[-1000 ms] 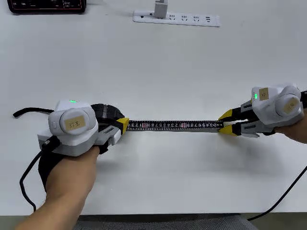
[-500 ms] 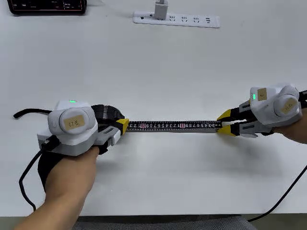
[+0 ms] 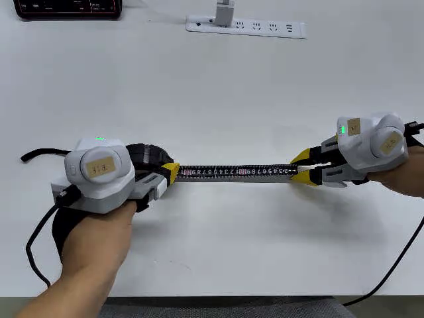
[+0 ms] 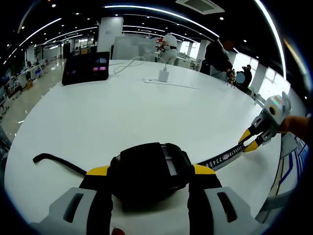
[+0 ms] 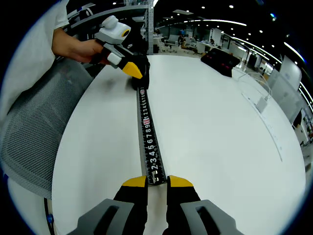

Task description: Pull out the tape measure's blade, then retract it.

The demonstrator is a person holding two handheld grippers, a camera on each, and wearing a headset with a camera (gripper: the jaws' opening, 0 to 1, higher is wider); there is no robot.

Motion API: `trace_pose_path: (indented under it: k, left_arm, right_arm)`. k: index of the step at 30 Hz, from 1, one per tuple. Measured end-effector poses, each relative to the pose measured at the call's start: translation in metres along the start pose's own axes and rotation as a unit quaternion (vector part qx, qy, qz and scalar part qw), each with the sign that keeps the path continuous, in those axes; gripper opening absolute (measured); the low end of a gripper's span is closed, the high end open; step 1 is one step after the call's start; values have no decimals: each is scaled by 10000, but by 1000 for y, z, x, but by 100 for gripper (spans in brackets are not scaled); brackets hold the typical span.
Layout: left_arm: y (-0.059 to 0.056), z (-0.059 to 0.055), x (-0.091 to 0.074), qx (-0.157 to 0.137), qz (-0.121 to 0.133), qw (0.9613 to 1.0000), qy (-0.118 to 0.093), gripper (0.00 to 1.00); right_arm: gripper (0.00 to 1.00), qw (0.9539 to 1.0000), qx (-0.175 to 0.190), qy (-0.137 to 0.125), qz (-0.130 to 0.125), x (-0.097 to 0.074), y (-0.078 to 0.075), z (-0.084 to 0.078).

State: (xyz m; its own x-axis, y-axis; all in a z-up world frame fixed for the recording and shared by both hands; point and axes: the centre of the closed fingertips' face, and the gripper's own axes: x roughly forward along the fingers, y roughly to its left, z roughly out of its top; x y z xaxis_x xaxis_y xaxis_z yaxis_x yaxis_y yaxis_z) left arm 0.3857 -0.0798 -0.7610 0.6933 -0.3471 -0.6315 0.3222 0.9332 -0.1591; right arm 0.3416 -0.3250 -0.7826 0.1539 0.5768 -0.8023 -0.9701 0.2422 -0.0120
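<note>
- Left gripper [image 3: 169, 171] is clamped around the black, round tape measure case [image 3: 149, 156], one yellow-tipped jaw on each side. The case sits on the white workbench [image 3: 212, 93], towards the person's left.
- Across the bench, the right gripper [image 3: 303, 168] has its jaws drawn narrow and pinches the free end of the dark steel blade [image 3: 232, 171]. In the right gripper view the lowest white numerals lie just ahead of the jaw tips [image 5: 156, 182], with the blade's end tucked between them.
- The blade runs straight and low along the benchtop between the two grippers, which are well apart. I cannot tell whether it touches the surface.
- Judgement: the pull-out looks done or nearly so, with a good run of blade showing. The retraction is the part left to do.
- The next move calls for the right gripper to travel back towards the case in line with the blade. It should keep its pinch so the spring feeds the blade in gently rather than snapping it home, while the left gripper holds the case steady.
- A thin black strap [image 3: 43, 154] trails from the case. A white power strip [image 3: 245, 27] lies at the far edge, well apart.
</note>
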Motion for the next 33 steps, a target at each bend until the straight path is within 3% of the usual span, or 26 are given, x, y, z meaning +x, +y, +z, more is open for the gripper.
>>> trace_pose_path:
  k: [17, 33]
  left_arm:
    - [1, 0, 0, -9, -72, 10000, -20, 58]
    - [1, 1, -1, -80, -94, 9999, -16, 58]
  right_arm:
    - [10, 9998, 3, -141, 117, 15, 3, 15]
    - [10, 9991, -125, -308, 255, 33, 6, 44]
